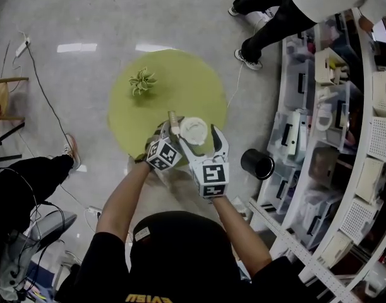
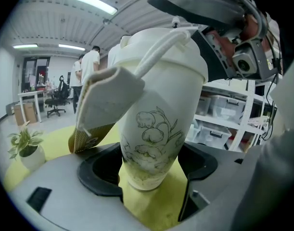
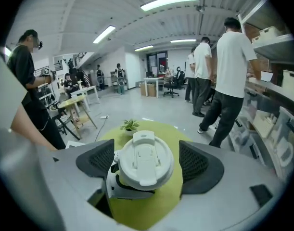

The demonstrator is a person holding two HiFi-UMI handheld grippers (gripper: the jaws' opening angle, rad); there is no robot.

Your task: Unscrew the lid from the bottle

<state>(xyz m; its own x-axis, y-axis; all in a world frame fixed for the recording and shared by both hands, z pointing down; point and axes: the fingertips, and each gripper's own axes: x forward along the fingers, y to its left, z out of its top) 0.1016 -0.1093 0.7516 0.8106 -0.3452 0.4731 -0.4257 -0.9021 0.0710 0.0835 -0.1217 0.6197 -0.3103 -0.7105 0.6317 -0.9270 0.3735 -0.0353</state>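
Now | left tongs (image 2: pixel 149 172): clamped on the lower body of the white flower-print bottle (image 2: pixel 159 124) | bottle: tilted, at the yellow-green surface's (image 1: pixel 193 81) edge nearest the person | right tongs (image 3: pixel 147 163): spread either side of the lid (image 3: pixel 146 160), pads clear | lid: on bottle

The bottle (image 1: pixel 194 131) is leaning at the table's (image 1: pixel 186 81) six o'clock edge, the plant (image 1: pixel 142 81) sitting at ten o'clock.

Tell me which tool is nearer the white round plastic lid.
Right. The right tool straddles the white lid; the left tool clamps the cream flower-printed bottle lower down.
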